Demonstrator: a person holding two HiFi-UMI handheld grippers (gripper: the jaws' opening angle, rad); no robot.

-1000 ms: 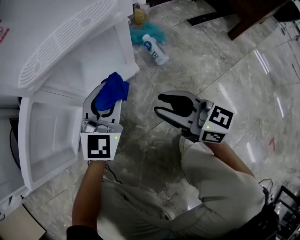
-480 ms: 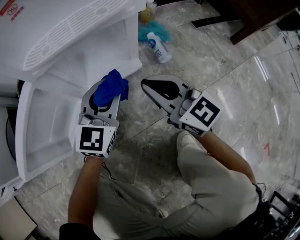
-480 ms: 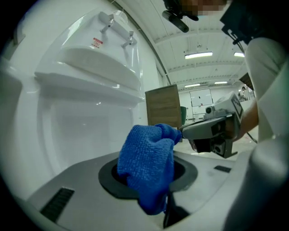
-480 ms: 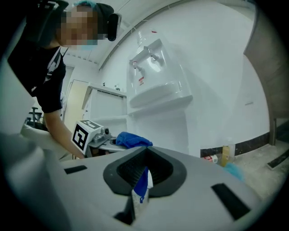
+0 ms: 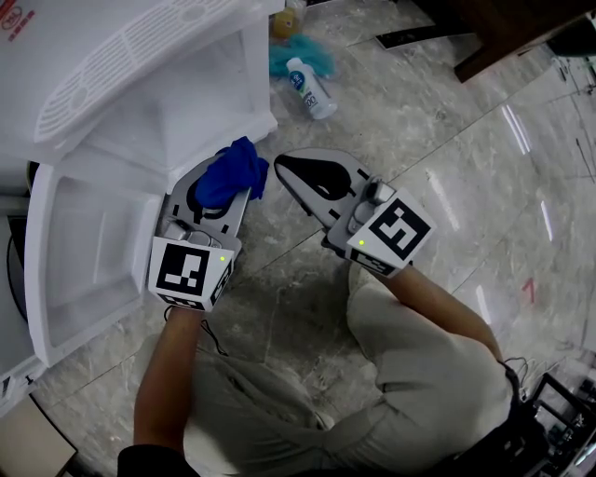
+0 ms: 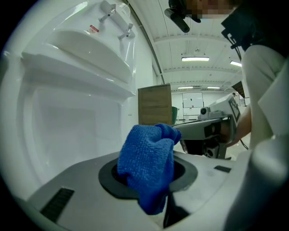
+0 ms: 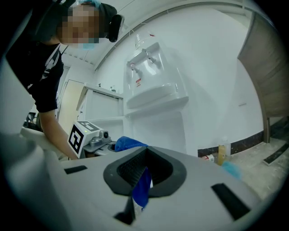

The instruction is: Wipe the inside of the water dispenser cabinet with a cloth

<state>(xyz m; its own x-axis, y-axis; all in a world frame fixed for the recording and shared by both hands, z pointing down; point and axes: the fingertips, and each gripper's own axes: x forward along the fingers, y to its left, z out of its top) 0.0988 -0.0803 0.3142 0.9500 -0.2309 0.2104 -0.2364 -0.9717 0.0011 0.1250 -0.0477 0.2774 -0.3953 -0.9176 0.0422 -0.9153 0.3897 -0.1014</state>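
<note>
The white water dispenser [image 5: 140, 56] lies on the floor with its cabinet [image 5: 200, 112] open and its door [image 5: 84, 252] swung towards me. My left gripper [image 5: 237, 186] is shut on a bunched blue cloth [image 5: 233, 175] just outside the cabinet's mouth. In the left gripper view the cloth [image 6: 149, 167] fills the jaws. My right gripper [image 5: 284, 166] sits close beside it. Its jaws have just closed and pinch a thin corner of the blue cloth [image 7: 143, 189] in the right gripper view.
A white spray bottle [image 5: 309, 88], a teal rag [image 5: 300, 58] and a yellowish bottle [image 5: 284, 23] lie on the marble floor beyond the cabinet. Dark wooden furniture [image 5: 503, 33] stands at top right. The person's leg [image 5: 428, 373] is below the right gripper.
The right gripper has swung left towards the cloth and its jaws went from wide open to shut on a cloth corner. The left gripper tilted slightly, still holding the cloth.
</note>
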